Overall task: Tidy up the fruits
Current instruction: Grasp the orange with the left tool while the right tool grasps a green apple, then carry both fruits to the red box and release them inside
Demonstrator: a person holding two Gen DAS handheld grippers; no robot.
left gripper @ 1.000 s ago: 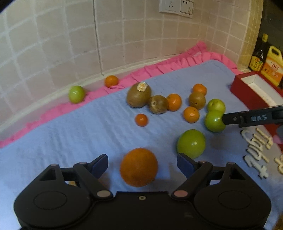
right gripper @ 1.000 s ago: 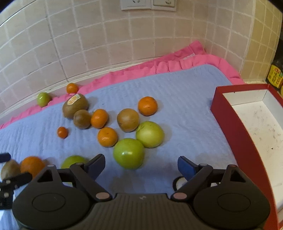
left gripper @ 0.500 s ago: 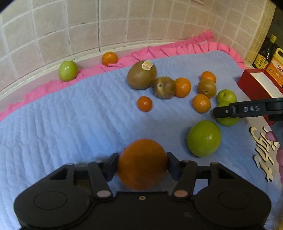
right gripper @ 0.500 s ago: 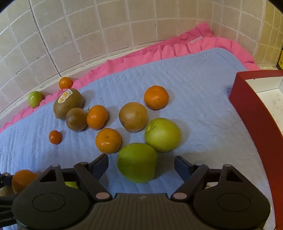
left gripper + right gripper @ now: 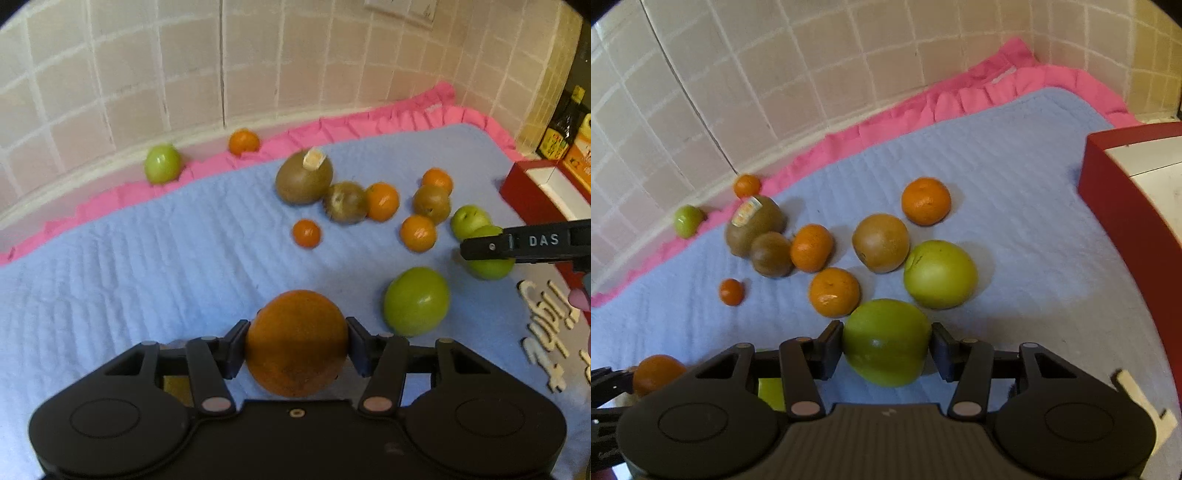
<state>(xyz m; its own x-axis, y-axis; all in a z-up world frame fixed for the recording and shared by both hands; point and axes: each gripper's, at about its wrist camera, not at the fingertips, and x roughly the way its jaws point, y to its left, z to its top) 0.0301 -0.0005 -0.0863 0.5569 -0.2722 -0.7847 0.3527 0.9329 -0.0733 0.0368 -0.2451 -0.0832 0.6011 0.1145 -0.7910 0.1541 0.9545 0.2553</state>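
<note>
My left gripper (image 5: 296, 343) is shut on a large orange (image 5: 297, 341) over the blue quilted mat (image 5: 147, 258). My right gripper (image 5: 886, 345) is shut on a green apple (image 5: 886, 341); in the left wrist view its finger (image 5: 524, 245) crosses that apple (image 5: 491, 264) at the right. Another green apple (image 5: 415, 299) lies right of the held orange. Several small oranges, brown kiwis and a paler green apple (image 5: 940, 273) lie scattered mid-mat. A red box (image 5: 1134, 206) with a white inside stands at the right.
A tiled wall runs along the back, with the mat's pink frill (image 5: 332, 129) below it. A small green fruit (image 5: 162, 162) and a small orange (image 5: 243, 141) lie on the frill. Bottles (image 5: 561, 129) stand behind the box. White wooden letters (image 5: 546, 321) lie at right.
Both grippers have closed: the left on the large orange, the right on the green apple. Both cameras have moved closer to the fruit.
</note>
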